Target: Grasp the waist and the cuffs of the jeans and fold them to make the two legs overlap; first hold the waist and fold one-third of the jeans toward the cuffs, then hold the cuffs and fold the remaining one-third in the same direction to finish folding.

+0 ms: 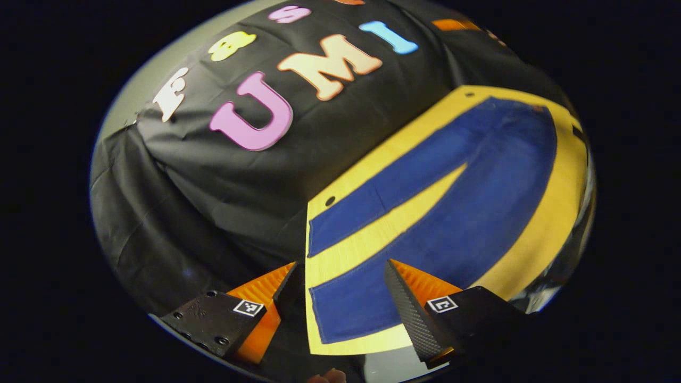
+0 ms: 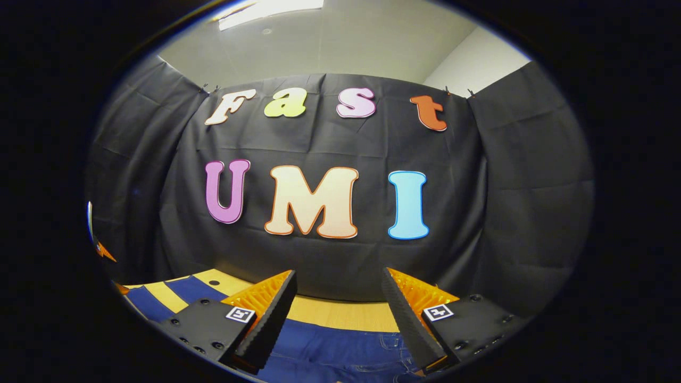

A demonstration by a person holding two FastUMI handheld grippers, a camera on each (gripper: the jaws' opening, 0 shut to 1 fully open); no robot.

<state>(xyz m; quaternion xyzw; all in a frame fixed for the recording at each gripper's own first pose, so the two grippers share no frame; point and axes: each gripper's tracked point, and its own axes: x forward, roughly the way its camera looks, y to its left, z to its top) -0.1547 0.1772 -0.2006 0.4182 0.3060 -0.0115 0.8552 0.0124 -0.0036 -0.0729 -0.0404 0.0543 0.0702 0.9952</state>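
Left gripper view: jeans (image 1: pixel 468 202) lengthwise, cuffs nearest

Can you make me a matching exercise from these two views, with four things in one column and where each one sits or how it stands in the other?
Things:
1. jeans
2. left hand-held gripper
3. right hand-held gripper
4. table

Places or states:
A. open, above the waist end
B. spread flat, legs apart
C. open, above a cuff
D. lies under the jeans

Pairs: 1-B, 2-C, 3-A, 4-D
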